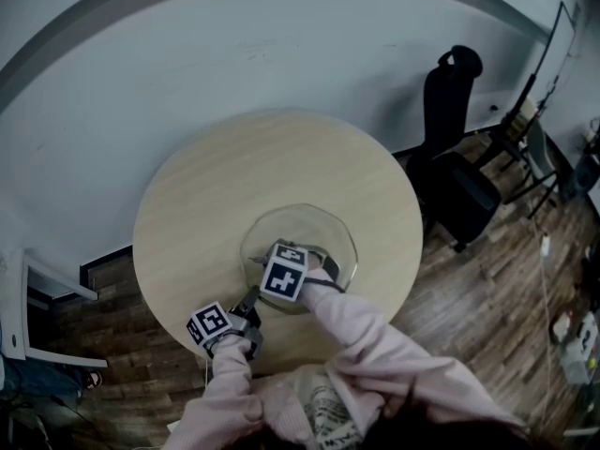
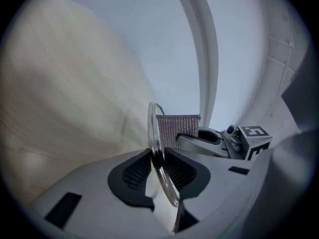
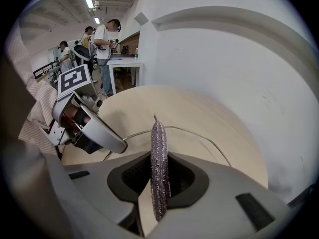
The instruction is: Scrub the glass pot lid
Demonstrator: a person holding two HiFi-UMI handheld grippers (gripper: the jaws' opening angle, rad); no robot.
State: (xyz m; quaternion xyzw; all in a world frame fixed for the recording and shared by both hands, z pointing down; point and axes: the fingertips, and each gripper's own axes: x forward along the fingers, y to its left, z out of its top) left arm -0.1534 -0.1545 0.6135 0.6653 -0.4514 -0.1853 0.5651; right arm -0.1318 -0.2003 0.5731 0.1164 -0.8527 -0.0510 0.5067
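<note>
Round desk [image 1: 197,195] carries everything. The glass pot lid [image 1: 330,232] sits over its near-middle part, roughly level with the top. We can't tell if the far edge rests on the wood or hangs just clear.

The left gripper [image 2: 158,159] comes in from the near-left, nearly level, with its fingers clenched on the lid's metal rim; the rim runs straight through the pads. The right gripper [image 3: 159,176] points steeply down over the lid, its fingers grasping a silver mesh scouring pad [image 3: 158,153], seen edge-on and pinched mid-height. In the left gripper view the pad stands at the lid's upper face, touching or just off it. We can't call contact.

Step in hand, our read: scrubbing the top face, with the lid braced by the left.

How we'd do it well:
- The left clamp is the only anchor, on a thin rim of slick glass. Hold firm, no twisting.
- Stroke toward or across the left fingers, not away, so the rim doesn't drag out of the pads.
- Lay the pad's flat face on the glass; edge-on contact cleans only a thin line.
- Use moderate downforce; too much levers the lid about the clamp.
- Work centre to rim in overlapping passes. The patch under the left fingers needs a regrip.
</note>
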